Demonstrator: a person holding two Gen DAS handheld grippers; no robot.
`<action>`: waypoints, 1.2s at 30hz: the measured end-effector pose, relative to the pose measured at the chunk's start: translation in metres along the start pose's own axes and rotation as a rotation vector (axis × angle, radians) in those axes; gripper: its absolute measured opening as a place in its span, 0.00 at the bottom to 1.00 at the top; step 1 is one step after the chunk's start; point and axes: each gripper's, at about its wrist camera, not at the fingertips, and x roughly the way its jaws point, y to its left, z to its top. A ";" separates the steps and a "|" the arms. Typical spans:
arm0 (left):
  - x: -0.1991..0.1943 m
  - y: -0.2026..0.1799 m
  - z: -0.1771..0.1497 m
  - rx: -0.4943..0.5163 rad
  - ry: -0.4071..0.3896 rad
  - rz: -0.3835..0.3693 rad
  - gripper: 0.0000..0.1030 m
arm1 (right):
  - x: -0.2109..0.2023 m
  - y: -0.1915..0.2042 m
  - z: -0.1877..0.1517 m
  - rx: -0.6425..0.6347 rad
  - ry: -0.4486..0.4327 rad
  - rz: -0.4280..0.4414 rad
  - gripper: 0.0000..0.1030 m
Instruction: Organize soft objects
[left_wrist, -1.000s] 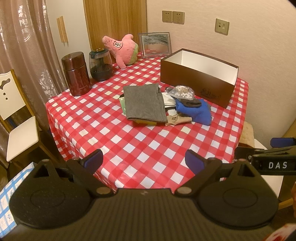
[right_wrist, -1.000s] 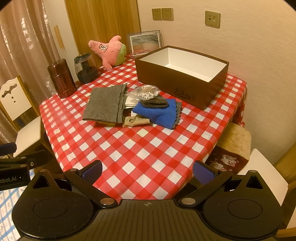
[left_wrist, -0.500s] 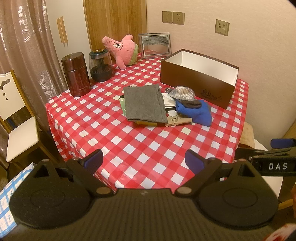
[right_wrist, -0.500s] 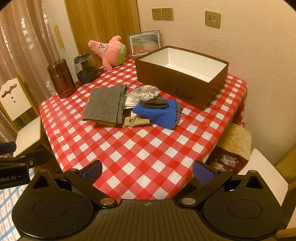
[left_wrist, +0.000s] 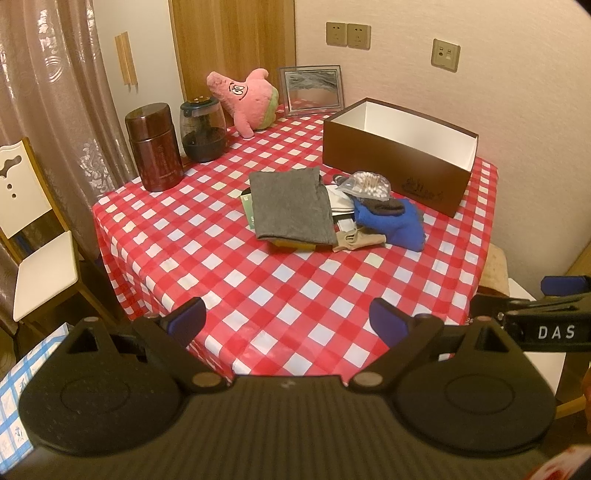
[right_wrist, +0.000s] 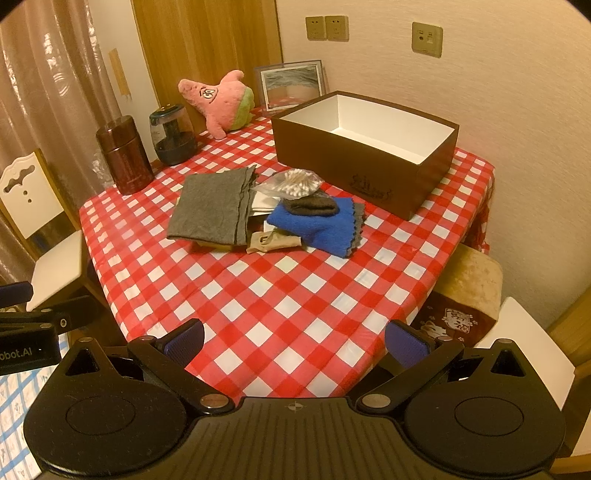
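A pile of soft things lies mid-table: a folded grey cloth (left_wrist: 290, 205) (right_wrist: 212, 206), a blue fleece cloth (left_wrist: 393, 223) (right_wrist: 317, 225) with a dark grey sock (right_wrist: 312, 205) on top, a beige sock (left_wrist: 356, 238) (right_wrist: 271, 240), and a clear bag of cotton swabs (left_wrist: 365, 182) (right_wrist: 293, 182). A brown box (left_wrist: 391, 166) (right_wrist: 354, 168), white inside and holding nothing, stands behind the pile. My left gripper (left_wrist: 286, 319) and right gripper (right_wrist: 293, 341) hover open over the table's near edge, well short of the pile, nothing between their fingers.
A pink plush star (left_wrist: 245, 99) (right_wrist: 218, 99), a picture frame (left_wrist: 312, 90), a dark jar (left_wrist: 203, 129) and a brown canister (left_wrist: 153, 146) stand at the back of the red checked tablecloth (left_wrist: 258, 277). A white chair (left_wrist: 33, 236) stands left; a cushion (right_wrist: 469, 280) right.
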 end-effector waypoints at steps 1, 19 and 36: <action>0.000 0.000 0.000 0.000 0.000 0.000 0.92 | 0.000 0.000 0.000 0.001 0.000 -0.002 1.00; 0.000 0.000 0.000 -0.001 -0.001 -0.001 0.92 | 0.001 0.001 0.000 0.000 0.001 -0.002 1.00; 0.007 0.011 0.002 0.007 -0.001 -0.003 0.92 | 0.004 0.005 -0.001 0.004 -0.007 -0.005 1.00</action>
